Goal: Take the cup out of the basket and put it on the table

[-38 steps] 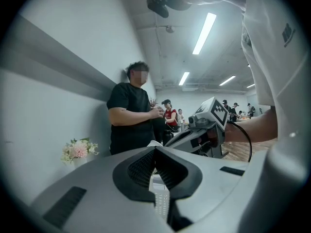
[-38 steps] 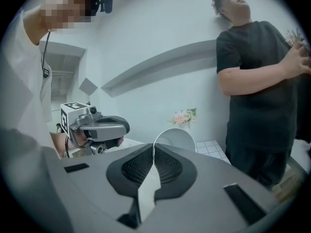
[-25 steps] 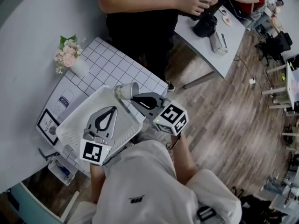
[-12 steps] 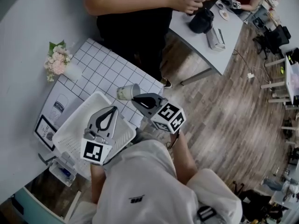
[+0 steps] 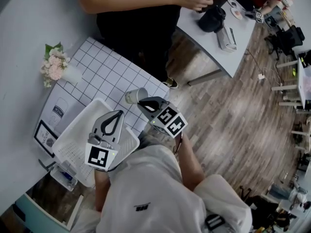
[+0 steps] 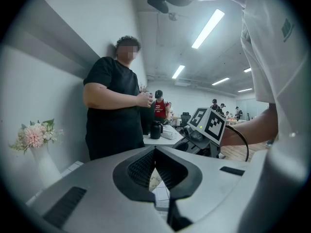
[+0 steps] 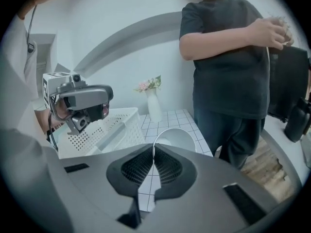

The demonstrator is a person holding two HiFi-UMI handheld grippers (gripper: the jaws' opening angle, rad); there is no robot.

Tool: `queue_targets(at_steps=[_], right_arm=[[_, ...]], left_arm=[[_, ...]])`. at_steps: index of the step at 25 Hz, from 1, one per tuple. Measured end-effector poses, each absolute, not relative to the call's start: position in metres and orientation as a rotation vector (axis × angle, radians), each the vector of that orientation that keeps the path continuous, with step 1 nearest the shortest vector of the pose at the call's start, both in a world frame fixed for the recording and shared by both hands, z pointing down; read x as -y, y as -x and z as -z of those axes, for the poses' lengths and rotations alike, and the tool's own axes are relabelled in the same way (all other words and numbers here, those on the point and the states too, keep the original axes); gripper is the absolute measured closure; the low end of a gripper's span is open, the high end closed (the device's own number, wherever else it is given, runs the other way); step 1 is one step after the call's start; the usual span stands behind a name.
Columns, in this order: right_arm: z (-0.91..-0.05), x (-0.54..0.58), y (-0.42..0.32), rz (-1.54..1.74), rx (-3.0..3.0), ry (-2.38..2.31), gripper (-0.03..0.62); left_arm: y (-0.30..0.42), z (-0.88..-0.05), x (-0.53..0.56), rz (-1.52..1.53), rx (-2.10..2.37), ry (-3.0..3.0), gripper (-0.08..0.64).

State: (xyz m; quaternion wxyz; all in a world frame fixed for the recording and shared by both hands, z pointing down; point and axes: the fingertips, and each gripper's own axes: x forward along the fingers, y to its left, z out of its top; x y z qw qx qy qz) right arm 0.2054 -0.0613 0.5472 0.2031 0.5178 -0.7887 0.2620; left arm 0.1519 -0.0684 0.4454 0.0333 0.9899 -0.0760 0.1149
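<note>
The white paper cup (image 5: 135, 95) hangs tilted with its mouth toward me, past the right corner of the white perforated basket (image 5: 68, 144) and above the white grid-tiled table (image 5: 109, 72). My right gripper (image 5: 144, 102) is shut on the cup's rim; in the right gripper view the rim of the cup (image 7: 179, 139) is pinched between the jaws of that gripper (image 7: 154, 152). I cannot tell whether the cup touches the table. My left gripper (image 5: 116, 114) is above the basket, shut and empty, and its jaws meet in the left gripper (image 6: 155, 152) view.
A vase of pink flowers (image 5: 57, 69) stands at the table's far left. A person in a black shirt (image 5: 141, 13) stands just beyond the table. A framed card (image 5: 46, 135) lies left of the basket. The table's edge runs just right of the cup, with wooden floor (image 5: 228, 110) beyond.
The right gripper has carried the cup away from the basket's corner, out over the tiled table. The left gripper stays above the basket.
</note>
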Motion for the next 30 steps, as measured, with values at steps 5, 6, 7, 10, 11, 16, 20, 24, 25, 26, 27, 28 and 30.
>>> queue_targets(at_steps=[5, 6, 7, 10, 11, 16, 20, 24, 25, 26, 27, 28, 30], right_arm=[[-0.577, 0.064, -0.211, -0.749, 2.119, -1.405, 0.572], [-0.584, 0.065, -0.213, -0.754, 2.100, -1.396, 0.572], [-0.590, 0.065, -0.215, -0.758, 2.081, -1.388, 0.572], [-0.608, 0.064, -0.220, -0.757, 2.020, -1.359, 0.572], [-0.613, 0.064, -0.221, -0.754, 2.001, -1.348, 0.572], [-0.637, 0.058, -0.225, -0.737, 1.906, -1.285, 0.572], [-0.649, 0.058, -0.226, -0.679, 1.836, -1.235, 0.572], [-0.659, 0.056, -0.225, -0.600, 1.763, -1.163, 0.572], [-0.661, 0.056, -0.225, -0.586, 1.747, -1.149, 0.572], [-0.662, 0.056, -0.225, -0.575, 1.735, -1.139, 0.572], [-0.664, 0.055, -0.224, -0.568, 1.725, -1.132, 0.572], [-0.666, 0.055, -0.224, -0.564, 1.718, -1.126, 0.572], [-0.668, 0.055, -0.222, -0.559, 1.713, -1.114, 0.572]], left_arm=[[-0.159, -0.455, 0.072, -0.382, 0.224, -3.036, 0.554], [-0.161, -0.457, 0.072, -0.387, 0.223, -3.033, 0.554], [-0.162, -0.458, 0.073, -0.391, 0.221, -3.030, 0.554], [-0.167, -0.462, 0.073, -0.403, 0.213, -3.025, 0.554], [-0.168, -0.463, 0.074, -0.407, 0.211, -3.022, 0.554], [-0.171, -0.468, 0.076, -0.426, 0.214, -3.009, 0.554], [-0.171, -0.470, 0.078, -0.435, 0.220, -3.003, 0.554], [-0.171, -0.473, 0.079, -0.439, 0.225, -2.996, 0.554], [-0.171, -0.473, 0.079, -0.439, 0.224, -2.996, 0.554], [-0.171, -0.473, 0.079, -0.439, 0.222, -2.997, 0.554], [-0.171, -0.473, 0.079, -0.439, 0.219, -2.997, 0.554], [-0.171, -0.473, 0.079, -0.439, 0.217, -2.998, 0.554], [-0.171, -0.473, 0.078, -0.438, 0.214, -2.997, 0.554]])
